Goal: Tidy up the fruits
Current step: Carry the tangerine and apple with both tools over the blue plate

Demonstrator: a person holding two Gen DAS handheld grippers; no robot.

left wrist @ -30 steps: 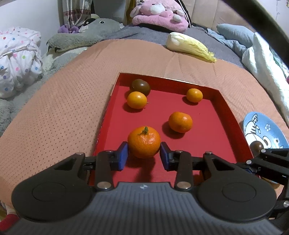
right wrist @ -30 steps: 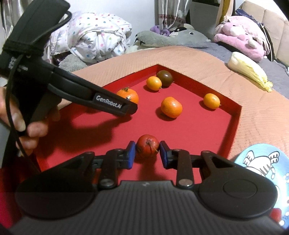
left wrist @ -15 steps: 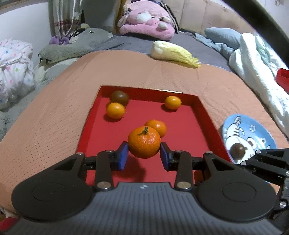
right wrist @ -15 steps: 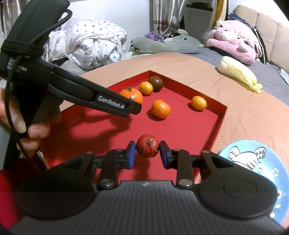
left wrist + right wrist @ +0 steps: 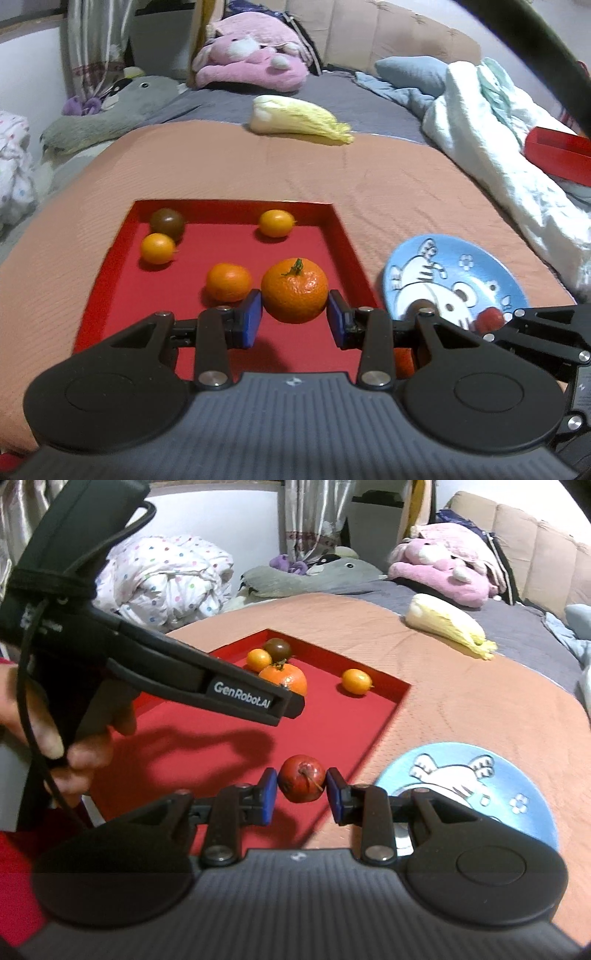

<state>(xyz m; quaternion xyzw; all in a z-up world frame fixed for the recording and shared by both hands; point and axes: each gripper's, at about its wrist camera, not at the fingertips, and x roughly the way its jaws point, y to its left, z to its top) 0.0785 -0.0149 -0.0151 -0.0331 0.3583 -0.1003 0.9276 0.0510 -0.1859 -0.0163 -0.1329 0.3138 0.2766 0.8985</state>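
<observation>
Now left tongs (image 5: pixel 294 317) grip a tangerine (image 5: pixel 294 290); right tongs (image 5: pixel 301 794) clamp a small red fruit (image 5: pixel 301 783)

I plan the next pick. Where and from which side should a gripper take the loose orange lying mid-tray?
Grip the loose orange across its widest middle, from above. It is round, so no side is special, but the held mandarin is close on its right, while the tray floor to its left is bare.

We see a red tray (image 5: pixel 343 236) on a salmon-orange textured cover (image 5: pixel 388 177), orange mandarins, one with a green stem (image 5: pixel 294 290), a dark brown fruit (image 5: pixel 167 221), a red fruit (image 5: pixel 301 783), and a blue plate (image 5: pixel 491 269) with white cartoon animals.
</observation>
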